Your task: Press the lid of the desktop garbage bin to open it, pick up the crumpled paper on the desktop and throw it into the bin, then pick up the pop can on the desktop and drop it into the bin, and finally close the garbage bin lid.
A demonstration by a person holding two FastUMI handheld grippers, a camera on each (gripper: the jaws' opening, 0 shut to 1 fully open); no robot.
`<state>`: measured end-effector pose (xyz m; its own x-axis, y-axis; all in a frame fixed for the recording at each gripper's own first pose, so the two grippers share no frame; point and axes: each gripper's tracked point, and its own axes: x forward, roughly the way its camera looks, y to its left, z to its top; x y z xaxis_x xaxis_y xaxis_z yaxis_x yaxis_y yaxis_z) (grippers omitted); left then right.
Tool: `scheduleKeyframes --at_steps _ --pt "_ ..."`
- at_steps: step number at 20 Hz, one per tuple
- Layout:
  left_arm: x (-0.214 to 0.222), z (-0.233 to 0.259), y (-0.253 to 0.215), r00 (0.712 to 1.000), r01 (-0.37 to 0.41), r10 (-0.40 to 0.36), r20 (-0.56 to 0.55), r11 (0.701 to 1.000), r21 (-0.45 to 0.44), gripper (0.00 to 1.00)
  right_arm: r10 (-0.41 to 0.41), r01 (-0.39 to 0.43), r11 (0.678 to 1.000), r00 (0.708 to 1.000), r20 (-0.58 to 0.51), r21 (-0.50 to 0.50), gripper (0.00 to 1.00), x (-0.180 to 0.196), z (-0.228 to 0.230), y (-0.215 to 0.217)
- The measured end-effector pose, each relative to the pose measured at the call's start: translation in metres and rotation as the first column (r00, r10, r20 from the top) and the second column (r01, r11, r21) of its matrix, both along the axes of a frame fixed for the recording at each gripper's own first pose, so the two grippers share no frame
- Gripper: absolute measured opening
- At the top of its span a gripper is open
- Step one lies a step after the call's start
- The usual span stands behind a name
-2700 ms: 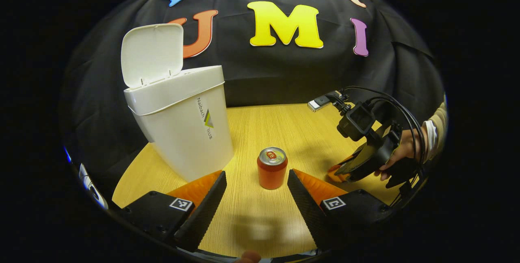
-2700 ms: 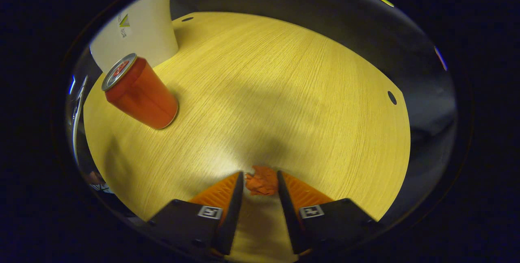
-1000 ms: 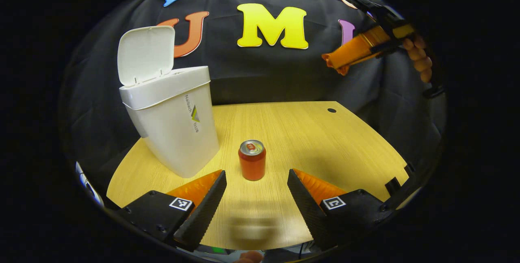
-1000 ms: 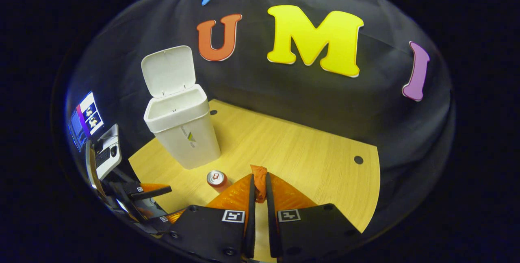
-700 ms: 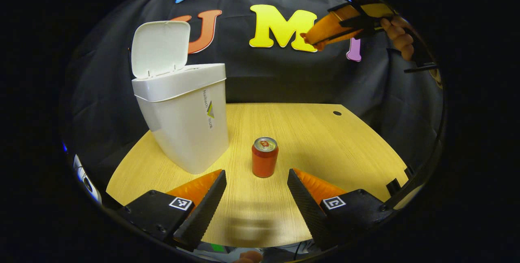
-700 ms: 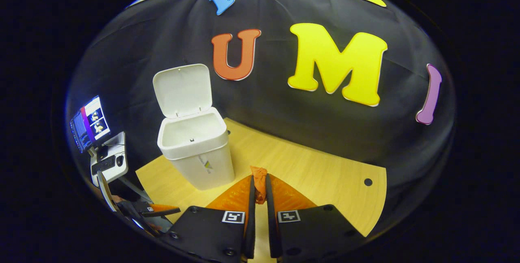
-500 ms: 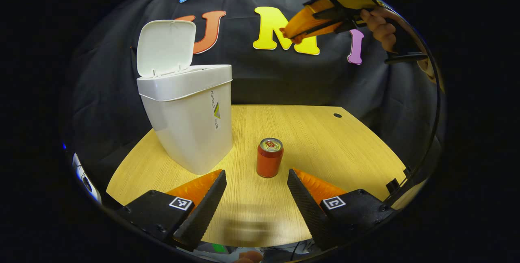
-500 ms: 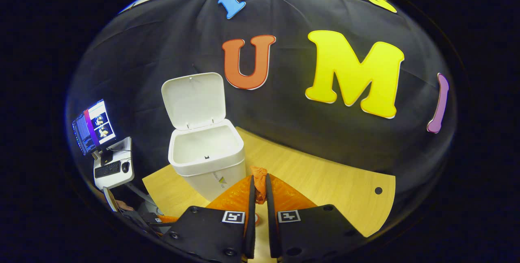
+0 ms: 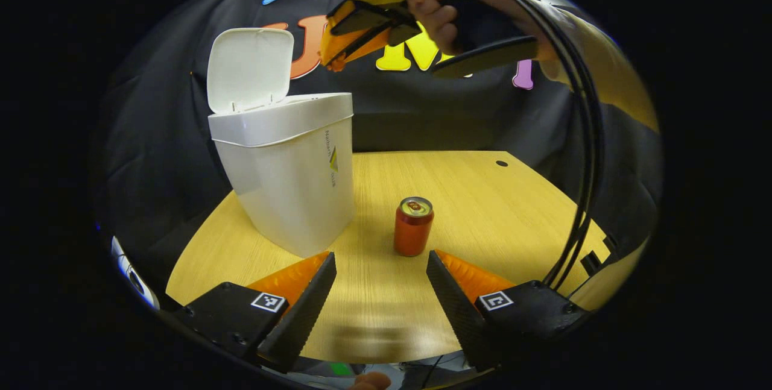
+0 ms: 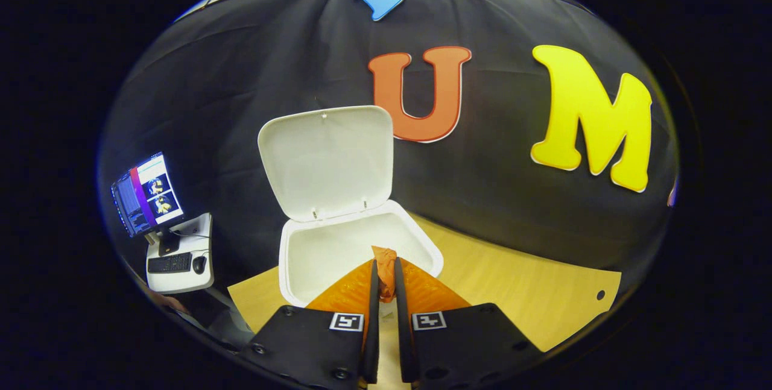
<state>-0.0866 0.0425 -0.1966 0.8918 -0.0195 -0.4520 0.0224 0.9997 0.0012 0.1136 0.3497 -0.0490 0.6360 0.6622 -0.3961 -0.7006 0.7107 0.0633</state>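
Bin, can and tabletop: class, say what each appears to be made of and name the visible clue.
Bin: likely plastic, smooth white moulded walls with a soft sheen. Can: probably aluminium, shiny silvery top with a pull tab and an orange-red painted side. Tabletop: wood or wood-look laminate, pale with fine straight grain.

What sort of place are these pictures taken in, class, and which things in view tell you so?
Most likely a recording booth for handling demonstrations: a black cloth wall backs a wooden desktop, a computer workstation stands beside it, and a hand-held right gripper carries crumpled paper over an open bin.
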Motion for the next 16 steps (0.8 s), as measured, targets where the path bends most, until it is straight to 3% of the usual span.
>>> scheduleKeyframes --at_steps 2,6,7,11,14,15,16 --pt "0.001 -0.006 0.003 1.0 0.001 -0.001 -0.014 1.0 -0.025 1.0 -0.006 0.006 1.0 1.0 -0.019 -0.015 0.14 0.008 -0.017 0.018" --pt "0.004 -0.014 0.013 0.999 -0.003 0.003 -0.035 1.0 0.017 1.0 -0.03 0.027 0.999 0.997 -0.066 -0.034 0.15 0.021 -0.047 0.039" --pt "0.004 -0.016 0.014 0.999 0.002 -0.001 -0.04 1.0 0.022 1.0 -0.039 0.036 0.998 0.997 -0.068 -0.042 0.22 0.026 -0.053 0.042" --pt "0.009 -0.016 0.013 0.999 0.006 -0.006 -0.046 1.0 0.011 1.0 -0.037 0.033 0.998 0.996 -0.077 -0.052 0.24 0.033 -0.06 0.046" --pt "0.011 -0.016 0.01 0.999 0.008 -0.008 -0.046 1.0 0.003 1.0 -0.012 0.008 0.998 0.998 -0.055 -0.058 0.39 0.032 -0.058 0.043" --pt "0.011 -0.016 0.009 0.999 0.014 -0.014 -0.047 1.0 0.0 1.0 -0.011 0.008 0.998 0.999 -0.048 -0.058 0.51 0.033 -0.055 0.041" --pt "0.012 -0.016 0.008 0.999 0.017 -0.017 -0.049 1.0 -0.001 1.0 0.0 -0.002 0.999 0.999 -0.045 -0.046 0.52 0.03 -0.052 0.041"
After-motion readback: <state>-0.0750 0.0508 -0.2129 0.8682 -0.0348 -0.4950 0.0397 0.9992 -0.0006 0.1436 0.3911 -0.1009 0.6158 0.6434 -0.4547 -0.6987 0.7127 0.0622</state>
